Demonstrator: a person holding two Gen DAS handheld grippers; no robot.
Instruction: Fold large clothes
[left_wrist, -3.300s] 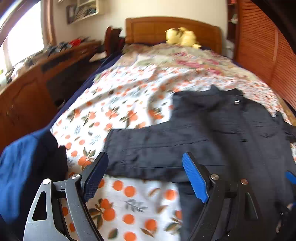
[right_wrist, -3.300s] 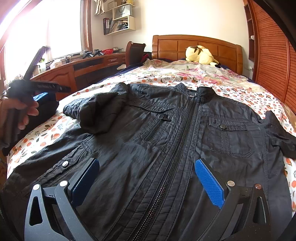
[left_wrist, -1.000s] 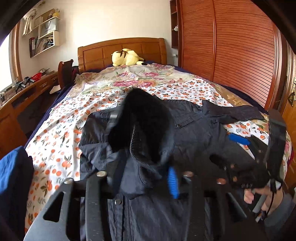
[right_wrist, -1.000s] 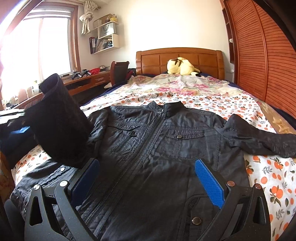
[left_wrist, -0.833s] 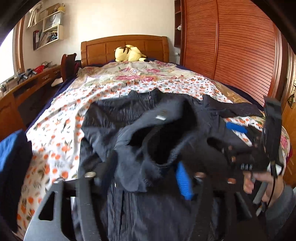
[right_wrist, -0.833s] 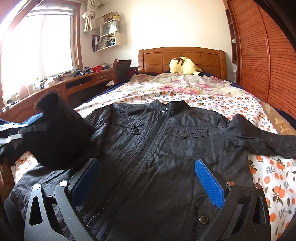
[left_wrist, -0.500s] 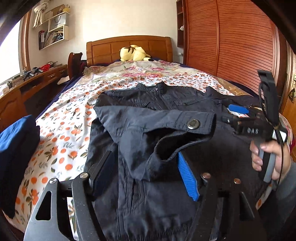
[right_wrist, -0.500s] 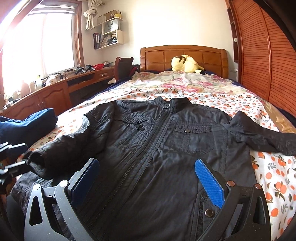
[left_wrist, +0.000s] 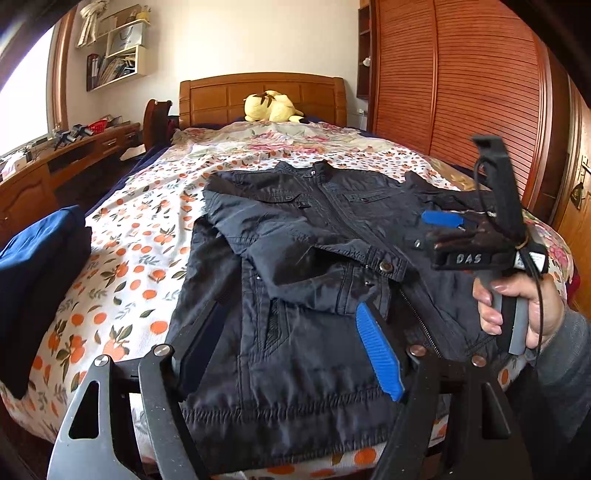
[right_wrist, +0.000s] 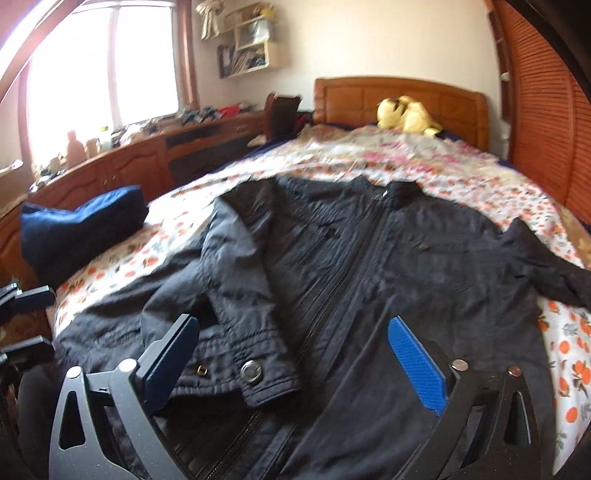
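A black jacket (left_wrist: 314, 236) lies front up on the floral bed (left_wrist: 140, 236), collar toward the headboard. Its left sleeve (left_wrist: 317, 254) is folded across the chest, with the snap cuff near the zipper. The right sleeve (right_wrist: 550, 266) lies spread out to the side. My left gripper (left_wrist: 291, 343) is open and empty, just above the jacket's hem. My right gripper (right_wrist: 295, 354) is open and empty over the lower front, by the folded cuff (right_wrist: 266, 365). It also shows in the left wrist view (left_wrist: 443, 221), held in a hand at the right.
A folded blue garment (left_wrist: 33, 273) sits at the bed's left edge. A yellow plush toy (left_wrist: 273, 107) rests by the headboard. A wooden desk (right_wrist: 122, 166) runs along the left wall. A slatted wardrobe (left_wrist: 461, 92) stands at the right.
My left gripper carried the left sleeve across the chest, let it go and drew back open. My right gripper shifted a little to the right and lower.
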